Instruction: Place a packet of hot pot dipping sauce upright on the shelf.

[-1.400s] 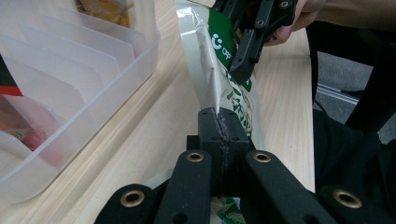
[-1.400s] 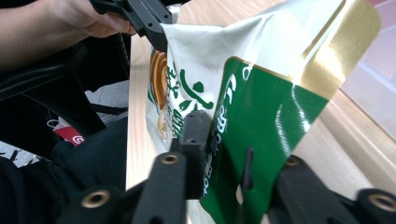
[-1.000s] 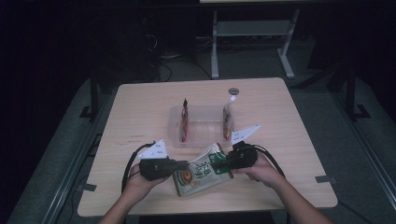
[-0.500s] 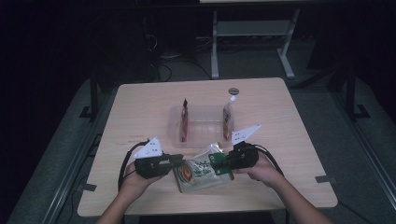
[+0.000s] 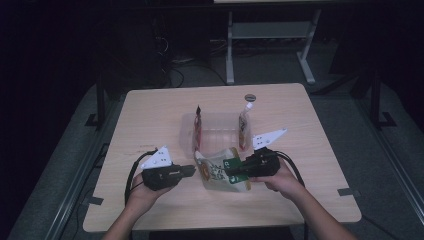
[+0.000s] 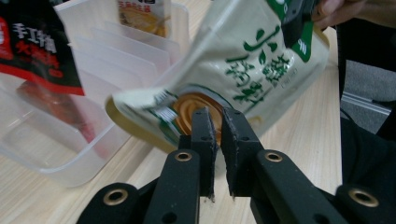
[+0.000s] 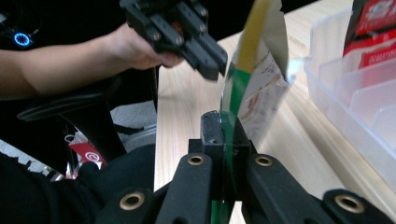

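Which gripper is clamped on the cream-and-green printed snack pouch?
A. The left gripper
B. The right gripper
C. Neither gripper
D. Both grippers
B: the right gripper pinches the green edge of the cream-and-green printed snack pouch between its jaws, while the left gripper has a bare gap between its jaws and the pouch lies beyond them.

In the right gripper view the green edge of the pouch [image 7: 256, 79] runs between the black fingers [image 7: 211, 135] and is cut off by the bottom edge. In the left gripper view the red packet [image 6: 32, 46] is cut by the top and left edges, and its small print is too blurred to read. The pouch's top corner is hidden behind the right gripper [image 6: 299, 21].
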